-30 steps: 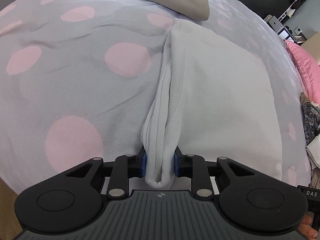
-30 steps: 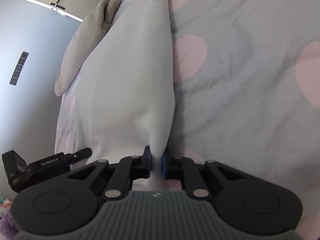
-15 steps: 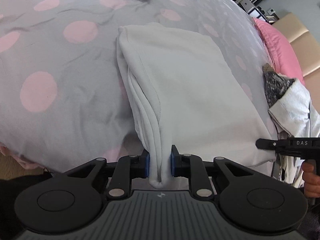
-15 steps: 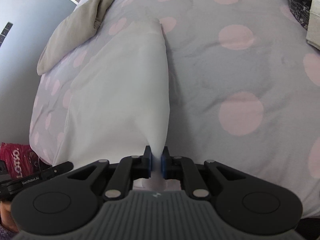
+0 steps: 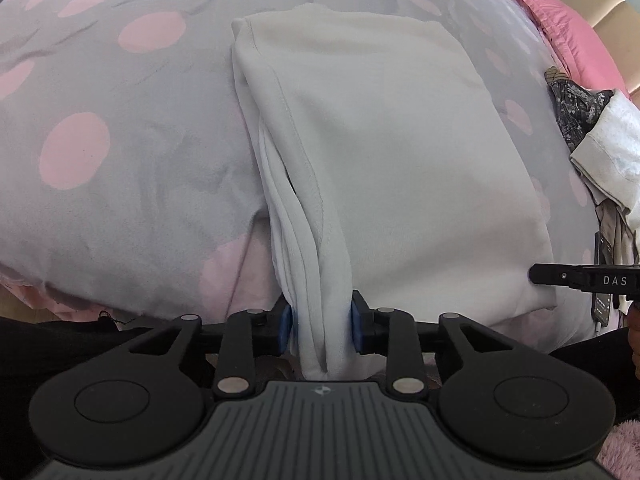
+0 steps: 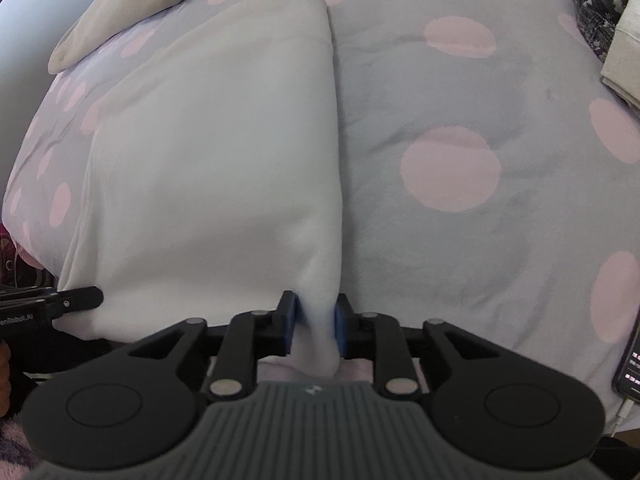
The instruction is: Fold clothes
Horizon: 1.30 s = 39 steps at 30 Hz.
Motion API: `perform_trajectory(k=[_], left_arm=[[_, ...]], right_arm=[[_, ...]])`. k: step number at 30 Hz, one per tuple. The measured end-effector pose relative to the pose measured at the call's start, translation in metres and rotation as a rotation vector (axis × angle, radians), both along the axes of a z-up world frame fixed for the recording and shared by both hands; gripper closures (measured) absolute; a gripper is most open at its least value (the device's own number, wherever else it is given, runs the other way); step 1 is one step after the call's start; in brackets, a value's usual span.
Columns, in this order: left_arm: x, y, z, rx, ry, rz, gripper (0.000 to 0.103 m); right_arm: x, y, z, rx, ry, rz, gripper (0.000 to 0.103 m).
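A white folded garment (image 5: pixel 400 160) lies flat on the grey bedcover with pink dots (image 5: pixel 120 128), reaching the bed's near edge. My left gripper (image 5: pixel 321 328) is shut on the bunched layers of its near left corner. My right gripper (image 6: pixel 317 322) is shut on the near right corner of the same garment (image 6: pixel 220 160), where the cloth fills the gap between the blue pads. Each gripper's tip shows at the edge of the other's view, the right gripper (image 5: pixel 576 278) and the left gripper (image 6: pixel 68 300), both level with the garment's near hem.
A beige folded cloth (image 6: pixel 132 4) lies at the bed's far left. A pile of clothes (image 5: pixel 600 140) sits at the right side, with a pink pillow (image 5: pixel 568 20) behind it. A phone (image 6: pixel 632 364) lies at the bed's near right edge.
Both grippers drew the garment back toward the near edge and lowered it, so it now lies flatter and fuller in view. The gap between each pair of pads is wider than half a second ago.
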<state>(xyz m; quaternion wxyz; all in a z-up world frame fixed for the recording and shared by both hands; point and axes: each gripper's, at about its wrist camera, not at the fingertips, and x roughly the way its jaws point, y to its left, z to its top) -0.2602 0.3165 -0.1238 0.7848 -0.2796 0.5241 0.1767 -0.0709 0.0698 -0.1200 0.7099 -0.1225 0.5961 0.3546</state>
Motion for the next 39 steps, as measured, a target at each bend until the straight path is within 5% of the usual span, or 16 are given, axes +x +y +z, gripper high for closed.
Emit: perform_trajectory(k=[2, 5, 11, 15, 27, 39], left_arm=[[-0.001, -0.003, 0.013, 0.058, -0.013, -0.025, 0.055], [0.001, 0.002, 0.034, 0.133, -0.047, -0.053, 0.051], [0.028, 0.051, 0.018, 0.068, -0.103, -0.034, 0.041], [0.045, 0.083, 0.008, 0.025, -0.14, -0.022, 0.041], [0.081, 0.15, -0.052, -0.189, -0.244, 0.094, 0.04], [0.116, 0.158, -0.062, -0.21, -0.224, 0.016, 0.045]], right_arm=[[0.0, -0.004, 0.007, -0.005, -0.038, -0.002, 0.076], [0.007, -0.01, 0.024, 0.043, -0.076, -0.02, 0.063], [0.034, 0.005, 0.048, 0.111, -0.059, -0.004, 0.05], [0.042, 0.031, 0.055, 0.13, -0.093, 0.096, 0.029], [0.087, 0.069, 0.017, 0.167, 0.021, 0.043, 0.029], [0.142, 0.115, -0.037, 0.169, 0.119, -0.014, 0.027]])
